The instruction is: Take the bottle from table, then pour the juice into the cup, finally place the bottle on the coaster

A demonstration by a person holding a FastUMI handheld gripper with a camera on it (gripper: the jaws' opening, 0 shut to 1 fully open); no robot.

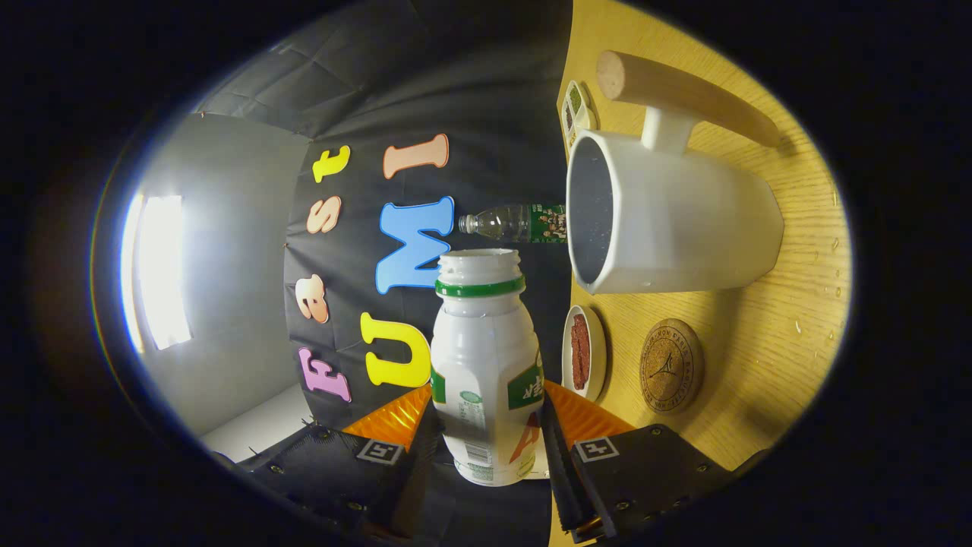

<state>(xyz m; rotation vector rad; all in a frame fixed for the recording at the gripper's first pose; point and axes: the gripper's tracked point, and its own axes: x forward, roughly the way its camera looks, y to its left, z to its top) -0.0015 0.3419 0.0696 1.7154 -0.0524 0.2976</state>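
Observation:
My gripper [486, 448] is shut on a white plastic bottle [486, 365] with a green neck ring and no cap; both fingers press on its lower body. The whole view is rolled about a quarter turn, so the bottle lies sideways relative to the wooden table [790, 357]. Its open mouth sits just short of the rim of a white cup [676, 228] with a wooden handle [683, 95]. The cup's dark inside faces the bottle. A round cork coaster [671, 365] lies on the table beside the cup, bare.
A small white dish [583, 352] holding something dark red sits between the bottle and the coaster. A clear water bottle [516, 222] with a green label stands behind the cup. A small white holder [577, 110] with green packets is farther back. Water droplets dot the table near its edge.

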